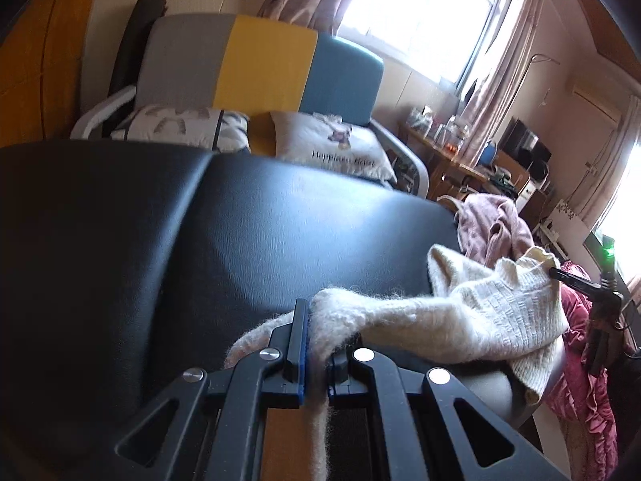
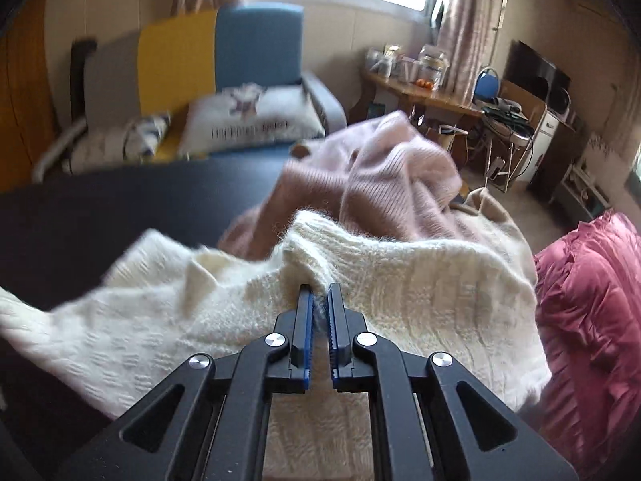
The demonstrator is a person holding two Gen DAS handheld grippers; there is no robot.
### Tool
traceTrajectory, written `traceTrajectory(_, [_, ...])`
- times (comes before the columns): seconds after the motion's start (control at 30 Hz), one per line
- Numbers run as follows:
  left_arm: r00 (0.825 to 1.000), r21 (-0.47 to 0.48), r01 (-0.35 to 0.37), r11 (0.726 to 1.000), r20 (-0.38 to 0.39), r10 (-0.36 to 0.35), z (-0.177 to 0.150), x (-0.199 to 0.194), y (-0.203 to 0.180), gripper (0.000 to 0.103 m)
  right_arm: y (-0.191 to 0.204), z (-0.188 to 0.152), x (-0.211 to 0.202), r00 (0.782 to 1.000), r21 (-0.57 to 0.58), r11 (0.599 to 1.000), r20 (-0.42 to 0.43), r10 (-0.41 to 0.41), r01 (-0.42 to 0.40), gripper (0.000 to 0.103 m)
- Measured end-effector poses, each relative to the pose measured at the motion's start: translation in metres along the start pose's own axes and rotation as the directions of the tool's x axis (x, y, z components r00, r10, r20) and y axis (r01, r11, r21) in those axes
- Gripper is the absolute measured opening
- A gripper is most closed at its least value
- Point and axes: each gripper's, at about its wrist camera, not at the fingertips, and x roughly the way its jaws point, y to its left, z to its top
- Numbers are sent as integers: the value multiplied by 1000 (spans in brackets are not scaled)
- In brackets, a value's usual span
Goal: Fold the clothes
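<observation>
A cream knit sweater [image 1: 460,312] lies stretched across the black padded surface [image 1: 160,240]. My left gripper [image 1: 316,320] is shut on a fuzzy end of it, and the fabric trails down between the fingers. In the right wrist view, the cream sweater [image 2: 140,320] fills the foreground, and my right gripper [image 2: 319,292] is shut on a raised fold near its ribbed edge. A pink ribbed sweater [image 2: 380,184] lies crumpled just behind it, also visible as the pink sweater [image 1: 492,228] at the surface's right end.
A sofa [image 1: 260,64] with grey, yellow and blue back panels holds pillows [image 1: 332,144] beyond the black surface [image 2: 80,220]. A red quilted garment [image 2: 593,300] hangs at the right. A wooden desk [image 2: 420,92] with jars stands under the window.
</observation>
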Motion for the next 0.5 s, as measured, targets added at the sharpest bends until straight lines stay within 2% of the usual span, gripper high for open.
traceTrajectory(0.1, [999,-19,14,1000,42,-14,7,-8,0,6,-8,6,-20,998,42,999,54,13,-15,3])
traceTrajectory(0.27, [992,-4,21,1000,121,-20,21,-25,-12,6,-27,21,-49,986,119,993,164,-27,7,3])
traceTrajectory(0.5, [965,12,21,1000,262,-24,46,-69,-18,6,-29,28,-93,960,160,987,279,-13,-33,3])
